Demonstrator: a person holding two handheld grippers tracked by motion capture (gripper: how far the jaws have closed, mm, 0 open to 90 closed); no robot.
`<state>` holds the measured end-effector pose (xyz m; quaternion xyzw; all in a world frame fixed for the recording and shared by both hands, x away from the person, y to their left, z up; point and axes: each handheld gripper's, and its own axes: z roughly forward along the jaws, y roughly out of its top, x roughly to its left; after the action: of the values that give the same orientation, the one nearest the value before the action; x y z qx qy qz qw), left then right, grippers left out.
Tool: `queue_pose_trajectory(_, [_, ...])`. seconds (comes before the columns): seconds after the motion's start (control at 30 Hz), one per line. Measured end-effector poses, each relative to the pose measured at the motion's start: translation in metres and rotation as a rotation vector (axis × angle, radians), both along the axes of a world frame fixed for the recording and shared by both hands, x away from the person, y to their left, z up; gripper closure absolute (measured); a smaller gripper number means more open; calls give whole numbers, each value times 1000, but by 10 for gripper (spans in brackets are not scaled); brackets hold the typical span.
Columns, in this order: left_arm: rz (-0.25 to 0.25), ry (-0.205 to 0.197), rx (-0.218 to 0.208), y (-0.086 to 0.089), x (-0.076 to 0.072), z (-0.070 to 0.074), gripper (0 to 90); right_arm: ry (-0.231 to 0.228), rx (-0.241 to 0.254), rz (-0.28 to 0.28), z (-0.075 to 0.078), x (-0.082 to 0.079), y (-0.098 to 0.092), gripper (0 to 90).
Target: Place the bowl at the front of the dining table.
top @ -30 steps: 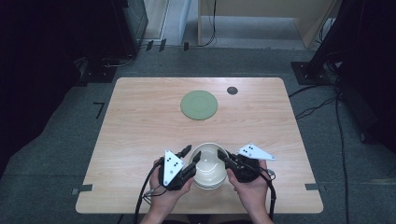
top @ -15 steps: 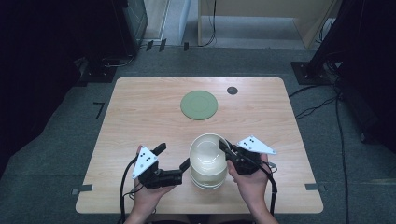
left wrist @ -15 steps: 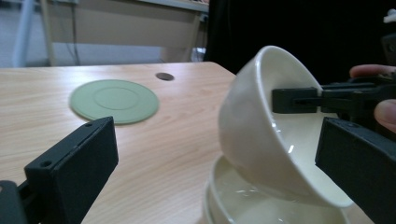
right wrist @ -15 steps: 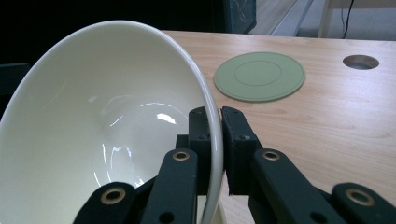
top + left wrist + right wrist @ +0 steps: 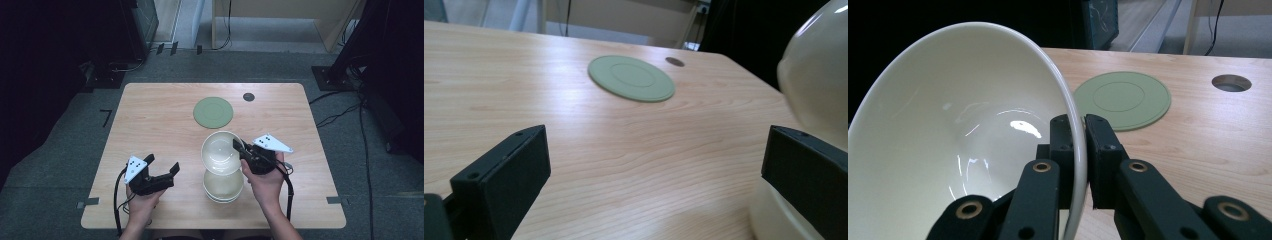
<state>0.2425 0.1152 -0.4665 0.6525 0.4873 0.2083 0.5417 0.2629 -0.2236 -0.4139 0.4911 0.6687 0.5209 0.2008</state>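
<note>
Lab-type test room. Bare wooden table (image 5: pixel 150 115) on grey carpet (image 5: pixel 65 165), cables (image 5: pixel 340 107) running across the floor. Dark equipment stands (image 5: pixel 350 55) round the table.

I've got bare table (image 5: pixel 150 115) all along the left of the green mat (image 5: pixel 213 111), nothing to dodge there. Right of the mat just a small round hole (image 5: pixel 248 96) in the top. Near side of the mat is crowded: lifted white bowl (image 5: pixel 223 152) clamped at its rim by my right gripper (image 5: pixel 237 146), bowl stack (image 5: pixel 223 186) under it. My left gripper (image 5: pixel 162 165), jaws wide, sits left of the stack, apart.
</note>
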Motion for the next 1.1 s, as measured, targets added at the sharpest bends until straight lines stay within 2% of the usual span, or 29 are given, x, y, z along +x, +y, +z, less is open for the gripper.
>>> queue_pose_trajectory(0.37, [49,57,39,11,11,-25,0,2,-3,-12,1,17,0,846])
queue_pose_trajectory(0.63, [70,106,40,13,17,-44,0,10,7,-20,2,31,0,846])
queue_pose_trajectory(0.8, [81,96,22,16,16,-45,0,16,1,-29,1,40,2,846])
queue_pose_trajectory(0.93, [81,89,38,13,16,-46,0,22,-6,-30,0,48,5,846])
queue_pose_trajectory(1.1, [83,94,23,14,17,-46,0,28,-12,-30,-1,58,10,846])
